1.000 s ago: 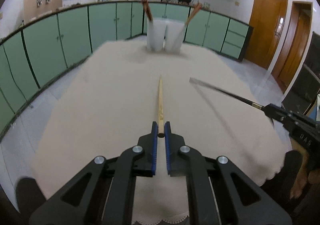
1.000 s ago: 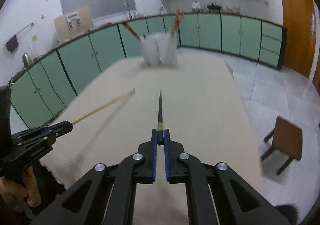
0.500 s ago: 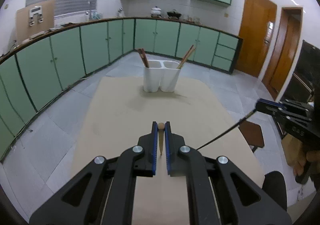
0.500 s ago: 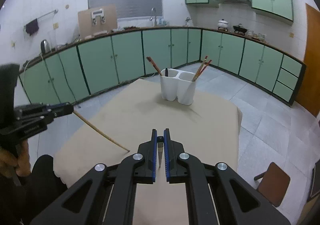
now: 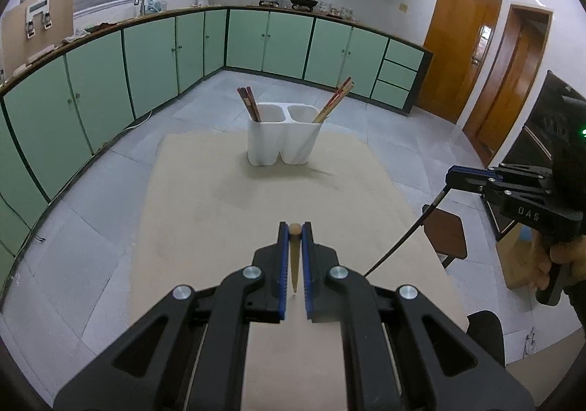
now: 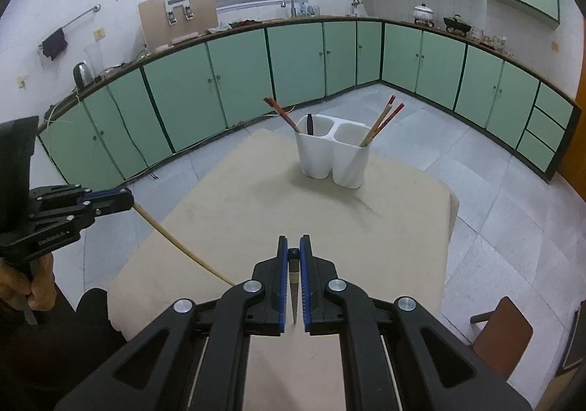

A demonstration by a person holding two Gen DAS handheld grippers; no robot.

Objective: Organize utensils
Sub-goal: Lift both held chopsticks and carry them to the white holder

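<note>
A white two-compartment utensil holder (image 5: 282, 134) (image 6: 332, 152) stands at the far end of the beige table, with chopsticks leaning in both cups. My left gripper (image 5: 294, 230) is shut on a light wooden chopstick (image 5: 294, 257) that hangs down towards the table; it also shows in the right wrist view (image 6: 175, 241). My right gripper (image 6: 293, 253) is shut on a black chopstick (image 6: 293, 283), seen from the left wrist view (image 5: 406, 235) pointing down. Both grippers are raised above the near half of the table.
The beige table (image 5: 227, 198) (image 6: 384, 228) has floor all around it. A brown stool (image 6: 500, 323) stands at its right side. Green cabinets (image 5: 110, 70) line the walls, and wooden doors (image 5: 457, 52) are at the right.
Both grippers have lifted and tilted up, each with its chopstick. The chopsticks swung from pointing forward to hanging down. The holder now looks farther away.
</note>
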